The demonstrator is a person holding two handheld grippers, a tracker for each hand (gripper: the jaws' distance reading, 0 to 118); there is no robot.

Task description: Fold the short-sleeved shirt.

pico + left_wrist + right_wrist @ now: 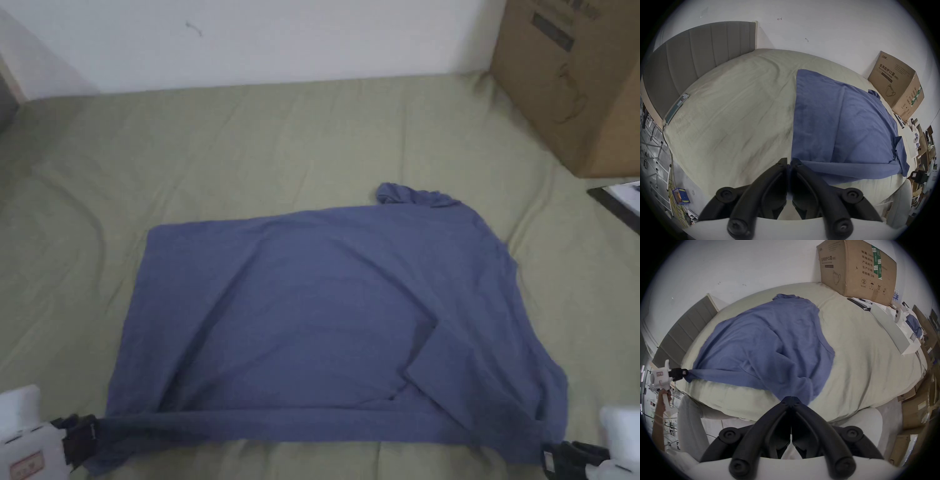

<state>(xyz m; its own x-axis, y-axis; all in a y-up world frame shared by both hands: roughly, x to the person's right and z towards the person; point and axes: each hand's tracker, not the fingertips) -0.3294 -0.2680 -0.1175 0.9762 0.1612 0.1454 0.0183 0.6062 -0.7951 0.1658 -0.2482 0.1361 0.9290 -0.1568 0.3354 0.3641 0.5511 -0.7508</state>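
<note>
Blue short-sleeved cotton shirt [325, 312] lies spread, somewhat wrinkled, on the pale green bedsheet [250, 137], towards the near edge of the bed, long axis running left to right. One sleeve is folded in over the body on the right side, making a diagonal flap; a bunched bit of fabric sticks up at the far right corner. The near edge of the shirt is pulled into a taut, rolled band between the two grippers. Left gripper [94, 434], black jaws on a white body, sits at the near left corner of the shirt; in the left gripper view its jaws [789, 164] are pressed together with blue fabric pinched between the tips. Right gripper [545, 459] sits at the near right corner; in the right gripper view its jaws [791, 400] are closed flush on a gathered fold of the fabric. The right gripper view also shows the left gripper farther off, a hand [664, 394] on its white handle, the cloth drawn to a point at its tips. Brown cardboard box [575, 75] stands on the bed at the far right, well apart from the shirt, against the white wall [281, 37]. Grey padded headboard [696, 53] stands at the left end of the bed.
</note>
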